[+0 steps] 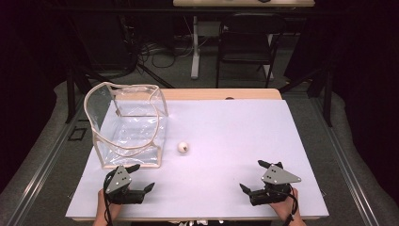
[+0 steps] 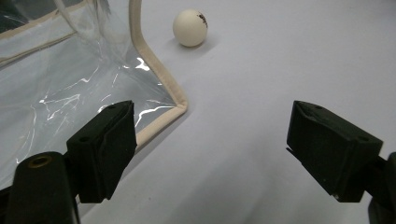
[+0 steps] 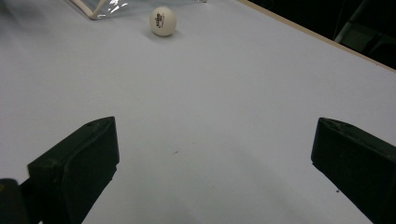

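Observation:
A small white ball (image 1: 183, 148) with dark print lies on the white table sheet (image 1: 226, 132), just right of a clear plastic bag (image 1: 128, 125) with cream piping that stands open at the left. My left gripper (image 1: 141, 176) rests near the front edge, below the bag's near corner, jaws wide apart and empty. In the left gripper view the ball (image 2: 190, 28) lies ahead, past the bag's corner (image 2: 159, 93). My right gripper (image 1: 254, 176) sits at the front right, open and empty. The right gripper view has the ball (image 3: 163, 21) far ahead to the left.
The bag (image 3: 100, 7) edge shows at the top of the right gripper view. The table's wooden far edge (image 1: 221, 93) runs behind the sheet. A dark chair (image 1: 244, 40) and a white table leg (image 1: 195, 47) stand beyond on the floor.

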A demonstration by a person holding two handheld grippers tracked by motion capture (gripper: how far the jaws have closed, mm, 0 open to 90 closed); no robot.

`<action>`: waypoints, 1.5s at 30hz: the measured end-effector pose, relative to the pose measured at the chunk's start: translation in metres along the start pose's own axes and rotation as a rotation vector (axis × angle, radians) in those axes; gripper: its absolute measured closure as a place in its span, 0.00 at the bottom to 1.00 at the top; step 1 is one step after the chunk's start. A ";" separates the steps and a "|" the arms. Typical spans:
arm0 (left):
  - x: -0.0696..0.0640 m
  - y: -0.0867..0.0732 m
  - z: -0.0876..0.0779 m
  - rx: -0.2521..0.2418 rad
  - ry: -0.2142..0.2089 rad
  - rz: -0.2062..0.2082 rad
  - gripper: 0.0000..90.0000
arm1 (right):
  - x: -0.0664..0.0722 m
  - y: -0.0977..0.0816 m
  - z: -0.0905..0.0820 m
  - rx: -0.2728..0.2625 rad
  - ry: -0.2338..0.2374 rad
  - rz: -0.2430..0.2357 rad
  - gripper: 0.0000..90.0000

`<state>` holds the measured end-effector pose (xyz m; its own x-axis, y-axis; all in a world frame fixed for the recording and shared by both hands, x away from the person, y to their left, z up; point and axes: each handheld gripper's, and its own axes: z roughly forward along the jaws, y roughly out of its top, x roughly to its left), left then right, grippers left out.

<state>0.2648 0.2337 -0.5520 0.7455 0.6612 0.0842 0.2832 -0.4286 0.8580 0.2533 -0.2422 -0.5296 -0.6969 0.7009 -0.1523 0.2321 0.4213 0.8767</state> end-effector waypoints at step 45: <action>-0.001 0.001 0.003 0.007 -0.020 0.020 0.18 | -0.005 0.011 0.026 0.084 0.024 0.039 0.00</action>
<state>0.2662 0.2309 -0.5528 0.7629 0.6400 0.0915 0.2718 -0.4459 0.8528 0.2770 -0.2264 -0.5312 -0.7021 0.7040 -0.1072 0.3145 0.4416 0.8403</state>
